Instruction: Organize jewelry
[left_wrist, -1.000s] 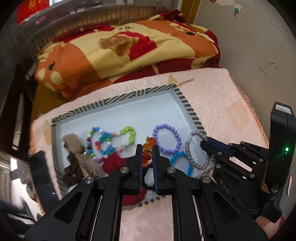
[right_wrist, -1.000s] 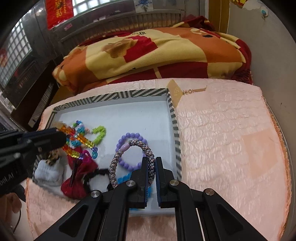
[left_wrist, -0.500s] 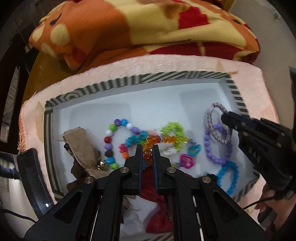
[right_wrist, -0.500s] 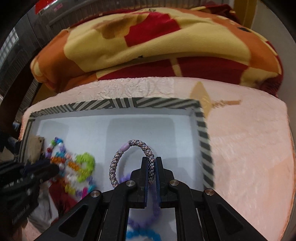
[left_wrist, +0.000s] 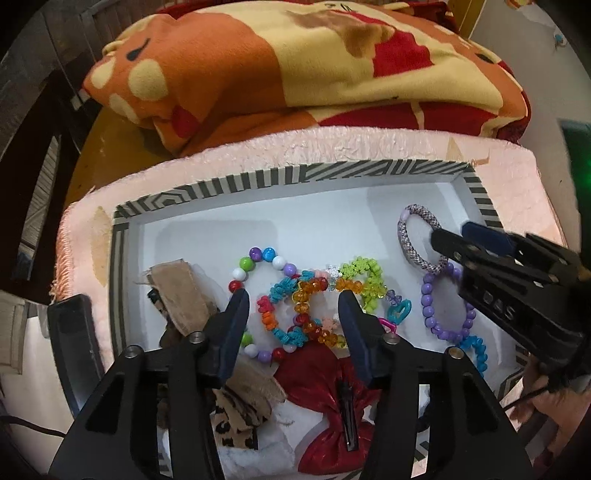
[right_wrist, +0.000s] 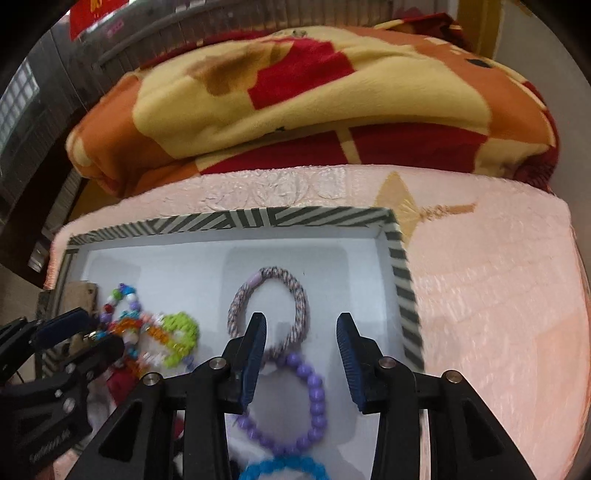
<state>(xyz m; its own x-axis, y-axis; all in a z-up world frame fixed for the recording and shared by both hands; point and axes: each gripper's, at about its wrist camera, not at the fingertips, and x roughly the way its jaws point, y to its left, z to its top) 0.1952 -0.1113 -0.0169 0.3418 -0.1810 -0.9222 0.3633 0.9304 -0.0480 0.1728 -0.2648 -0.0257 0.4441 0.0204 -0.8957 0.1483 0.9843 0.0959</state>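
A white tray with a striped rim (left_wrist: 258, 181) (right_wrist: 295, 218) holds the jewelry. My left gripper (left_wrist: 293, 297) is open, its fingers either side of an orange bead bracelet (left_wrist: 310, 295) that lies in the tray among a turquoise one (left_wrist: 286, 291) and a lime one (left_wrist: 364, 277). My right gripper (right_wrist: 301, 325) is open over a speckled woven bracelet (right_wrist: 271, 310) (left_wrist: 415, 240) lying flat in the tray. A purple bead bracelet (right_wrist: 303, 410) (left_wrist: 439, 314) and a blue one (right_wrist: 284, 469) lie nearer me.
A multicolour round-bead bracelet (left_wrist: 258, 258), a red bow clip (left_wrist: 332, 402), brown and leopard fabric pieces (left_wrist: 181, 295) and pink and blue heart charms (left_wrist: 397, 314) crowd the tray's near left. The tray sits on a pink mat (right_wrist: 498, 295). A folded orange blanket (right_wrist: 314, 96) lies behind.
Both grippers have opened. The orange bracelet and the woven bracelet were released and now lie in the tray, farther back than a second ago.
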